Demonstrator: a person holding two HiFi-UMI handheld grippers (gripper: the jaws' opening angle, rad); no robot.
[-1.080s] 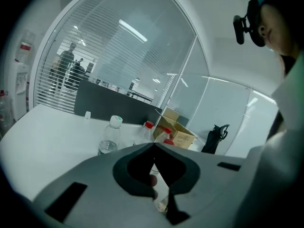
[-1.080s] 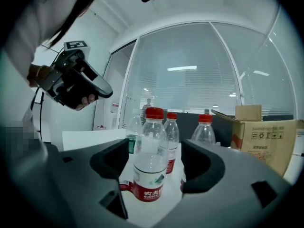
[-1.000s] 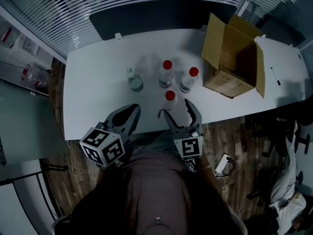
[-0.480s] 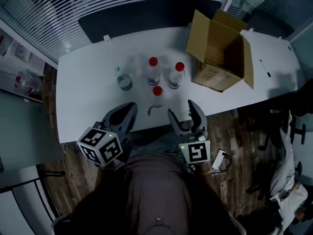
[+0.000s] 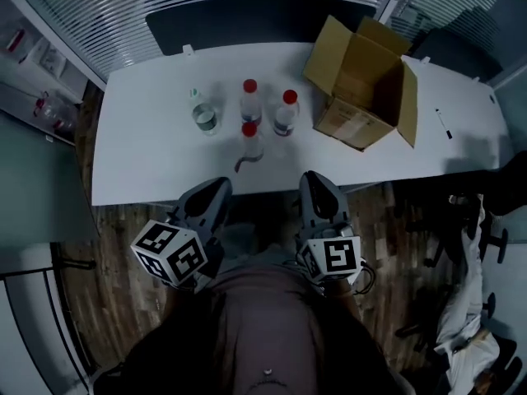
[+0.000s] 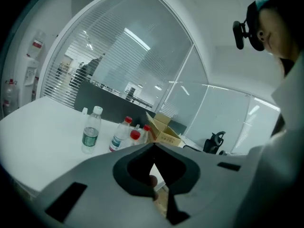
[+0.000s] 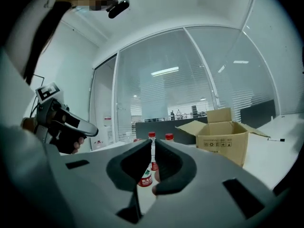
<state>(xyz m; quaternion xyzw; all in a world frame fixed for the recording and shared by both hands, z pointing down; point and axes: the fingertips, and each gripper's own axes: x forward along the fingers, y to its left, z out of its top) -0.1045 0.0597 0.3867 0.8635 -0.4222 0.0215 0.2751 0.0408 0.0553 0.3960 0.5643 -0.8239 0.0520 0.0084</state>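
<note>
Both grippers hang in front of the person, short of the white table's (image 5: 140, 163) near edge. My left gripper (image 5: 221, 184) (image 6: 154, 145) is shut with nothing in it. My right gripper (image 5: 311, 177) (image 7: 153, 142) has its jaws drawn together and holds nothing. On the table stand three red-capped water bottles; the nearest one (image 5: 249, 141) (image 7: 146, 176) shows behind the right jaws. A white-capped bottle (image 5: 202, 114) (image 6: 90, 133) stands left of them. An open cardboard box (image 5: 362, 76) (image 7: 221, 134) sits to the right.
A dark panel (image 5: 263, 19) runs along the table's far edge with slatted glass walls behind. A pen (image 5: 443, 123) lies on the table right of the box. Wooden floor (image 5: 123, 229) lies below the near edge; office chairs (image 5: 469, 212) stand at the right.
Both grippers have drawn back from the table toward the person. The right jaws, which stood open around the nearest red-capped bottle, have closed; the bottle stays on the table.
</note>
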